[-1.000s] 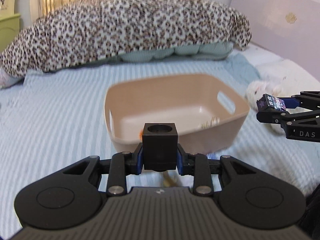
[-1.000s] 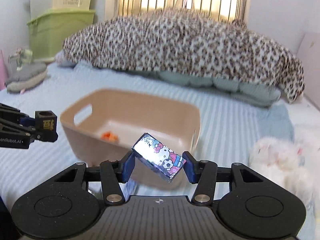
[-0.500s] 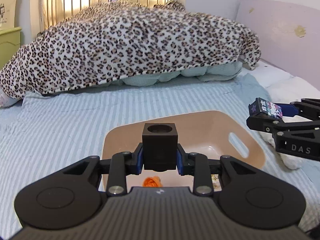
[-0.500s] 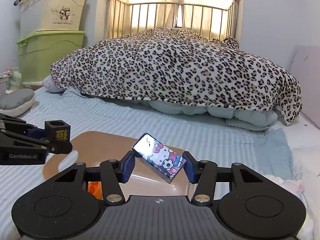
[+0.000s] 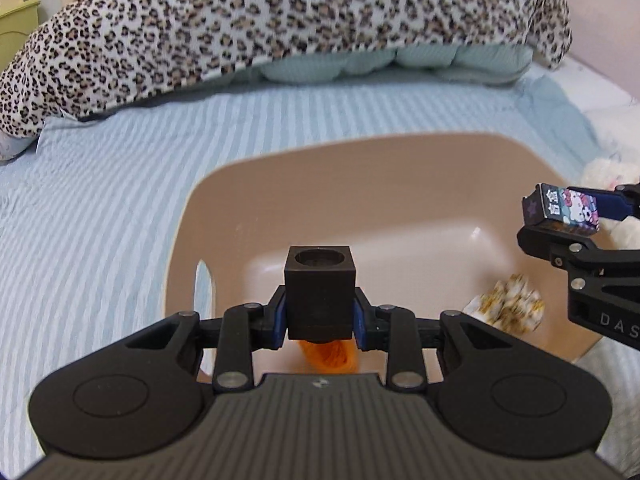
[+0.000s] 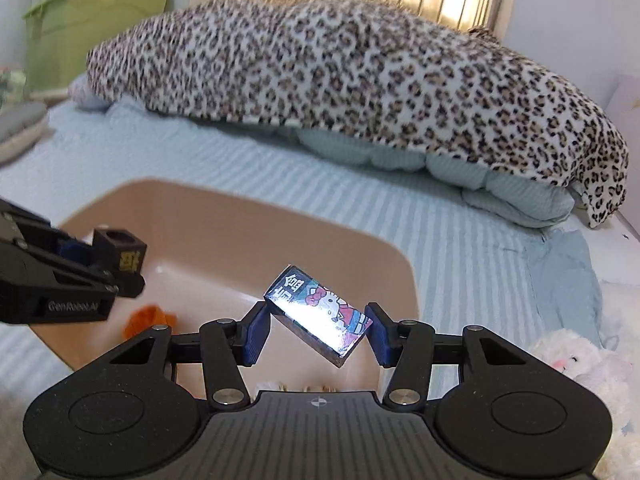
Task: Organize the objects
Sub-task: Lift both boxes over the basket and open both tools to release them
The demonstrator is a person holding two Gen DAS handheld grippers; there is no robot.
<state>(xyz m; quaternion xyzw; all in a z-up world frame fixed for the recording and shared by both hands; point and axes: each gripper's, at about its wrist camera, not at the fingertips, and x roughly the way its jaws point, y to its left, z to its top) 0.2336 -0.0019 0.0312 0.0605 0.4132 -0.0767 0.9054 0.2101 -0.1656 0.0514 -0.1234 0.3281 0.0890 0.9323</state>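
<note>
My left gripper point(image 5: 320, 314) is shut on a black cube with a round hole in its top point(image 5: 320, 290). It holds the cube above the open beige plastic bin point(image 5: 360, 168). My right gripper point(image 6: 318, 334) is shut on a small Hello Kitty printed box point(image 6: 318, 318), tilted, also above the bin point(image 6: 248, 232). Each gripper shows in the other's view: the right one with its box point(image 5: 564, 206), the left one with its cube point(image 6: 120, 254). An orange item point(image 5: 330, 354) and a yellow-white patterned item point(image 5: 508, 310) lie inside the bin.
The bin sits on a blue-striped bedsheet point(image 5: 100, 200). A leopard-print blanket point(image 6: 340, 80) is piled at the back. A white plush toy point(image 6: 580, 364) lies right of the bin. Green storage boxes point(image 6: 88, 28) stand at the far left.
Both grippers have moved forward and tilted down over the bin, so its inside now fills both views. Each still holds its object.
</note>
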